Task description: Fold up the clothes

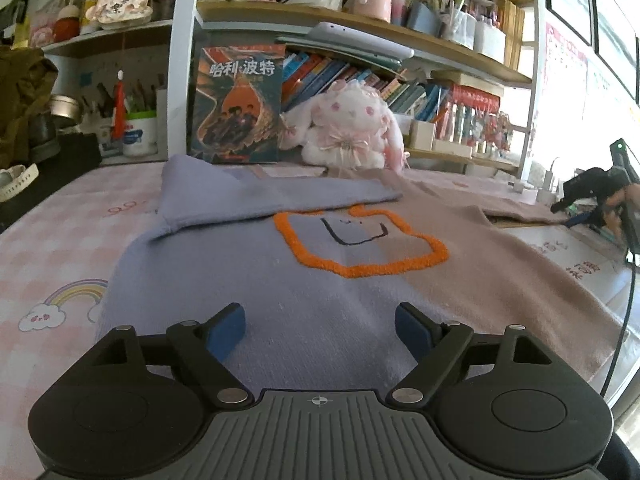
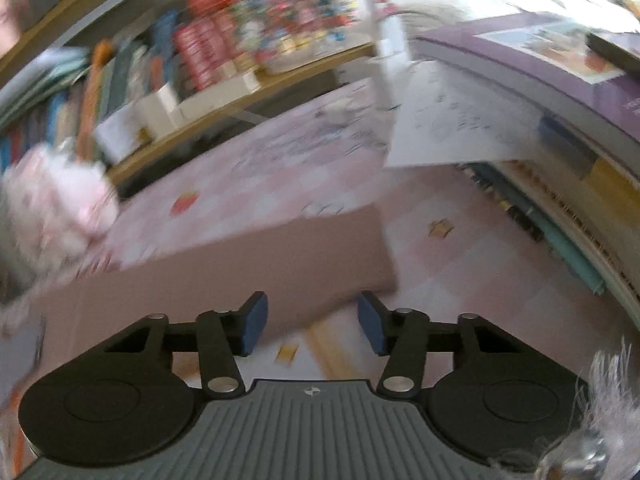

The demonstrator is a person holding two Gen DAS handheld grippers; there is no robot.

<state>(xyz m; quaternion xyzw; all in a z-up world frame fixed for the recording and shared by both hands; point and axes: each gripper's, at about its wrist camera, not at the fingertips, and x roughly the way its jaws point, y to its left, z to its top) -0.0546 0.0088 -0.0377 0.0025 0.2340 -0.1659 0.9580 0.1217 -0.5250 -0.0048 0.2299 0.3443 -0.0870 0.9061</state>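
Pink checked bedding [image 1: 52, 248] printed with rainbows and clouds covers the surface you work on, with crowded bookshelves [image 1: 400, 40] and a plush rabbit [image 1: 348, 128] behind it. Your sweater [image 1: 280, 292] lies spread flat across the middle: lavender on one half, dusty beige-pink on the other, with an orange fuzzy outline [image 1: 360, 248] of a smiling shape on the chest. One lavender sleeve [image 1: 256, 196] is already folded across the top of the body.

Your left gripper [image 1: 320, 326] hovers over the lower lavender part, jaws spread wide with nothing between them. Only this view shows the whole garment, and at its far right edge your right hand [image 1: 620, 208] with its dark tool, beside the beige sleeve.

From the right wrist the picture is motion-blurred and tilted. Your right gripper [image 2: 312, 326] has its jaws about half apart and empty, poised over the end of the beige sleeve [image 2: 248, 264]. That view alone shows a stack of books and papers [image 2: 540, 92] at the bed's edge.
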